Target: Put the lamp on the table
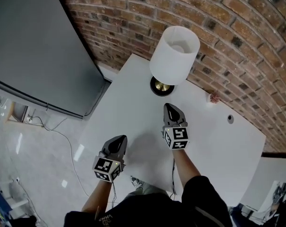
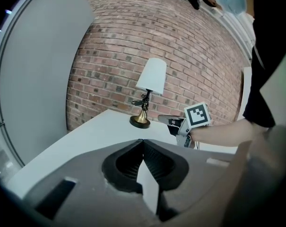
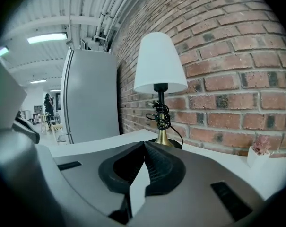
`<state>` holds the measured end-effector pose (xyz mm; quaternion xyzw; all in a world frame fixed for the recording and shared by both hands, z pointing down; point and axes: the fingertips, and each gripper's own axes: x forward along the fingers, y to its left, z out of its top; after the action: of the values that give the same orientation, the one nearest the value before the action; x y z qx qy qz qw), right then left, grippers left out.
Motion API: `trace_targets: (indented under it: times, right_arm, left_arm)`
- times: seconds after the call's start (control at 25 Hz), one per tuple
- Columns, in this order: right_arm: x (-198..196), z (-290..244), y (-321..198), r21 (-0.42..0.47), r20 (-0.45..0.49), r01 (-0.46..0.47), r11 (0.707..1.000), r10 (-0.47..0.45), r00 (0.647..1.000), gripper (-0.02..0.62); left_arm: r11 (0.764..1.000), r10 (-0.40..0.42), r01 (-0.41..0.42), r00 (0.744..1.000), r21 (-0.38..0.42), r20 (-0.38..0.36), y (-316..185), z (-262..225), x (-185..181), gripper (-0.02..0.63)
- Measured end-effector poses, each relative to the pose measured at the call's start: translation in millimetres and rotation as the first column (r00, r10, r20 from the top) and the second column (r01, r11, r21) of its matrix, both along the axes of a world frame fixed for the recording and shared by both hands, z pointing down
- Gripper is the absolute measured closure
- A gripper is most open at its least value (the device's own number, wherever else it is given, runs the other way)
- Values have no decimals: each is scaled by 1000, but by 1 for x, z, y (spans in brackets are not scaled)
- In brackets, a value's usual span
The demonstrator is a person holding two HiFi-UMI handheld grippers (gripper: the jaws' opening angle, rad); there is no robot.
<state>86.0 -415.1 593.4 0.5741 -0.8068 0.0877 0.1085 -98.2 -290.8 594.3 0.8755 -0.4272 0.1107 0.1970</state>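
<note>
The lamp (image 1: 173,56) stands upright on the white table (image 1: 128,112) near the brick wall, with a white shade, a brass stem wrapped in black cord and a round dark base (image 1: 160,87). It also shows in the left gripper view as the lamp (image 2: 150,91) and in the right gripper view as the lamp (image 3: 160,79). My right gripper (image 1: 170,109) points at the base from a short distance, shut and empty. My left gripper (image 1: 118,144) hovers over the table's near part, shut with nothing in it.
A grey refrigerator (image 1: 34,46) stands left of the table. A small pink plant in a white pot (image 1: 213,98) sits by the wall, right of the lamp. A round hole (image 1: 230,118) marks the table's right part. Cables lie on the floor (image 1: 43,141).
</note>
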Motion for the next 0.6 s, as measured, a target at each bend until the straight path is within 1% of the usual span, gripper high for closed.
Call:
trace_targets:
  times: [0.16,0.32,0.6]
  right_arm:
    - [-4,-9,38,-8,17,19,1000,-19,1000,595]
    - [-2,-23,73,-1,34,15,1000,-15,999,595]
    - [-11,-47,134,-2,66,22,1000,-22,998,595]
  left_arm:
    - [1000,4,-4,1000,27,0,19,-10,-1,598]
    - [999,6,-5,1000,51,-2,40,-18,-4,598]
    - [997,6,-5,1000,71,-10,82,-31,-7,598]
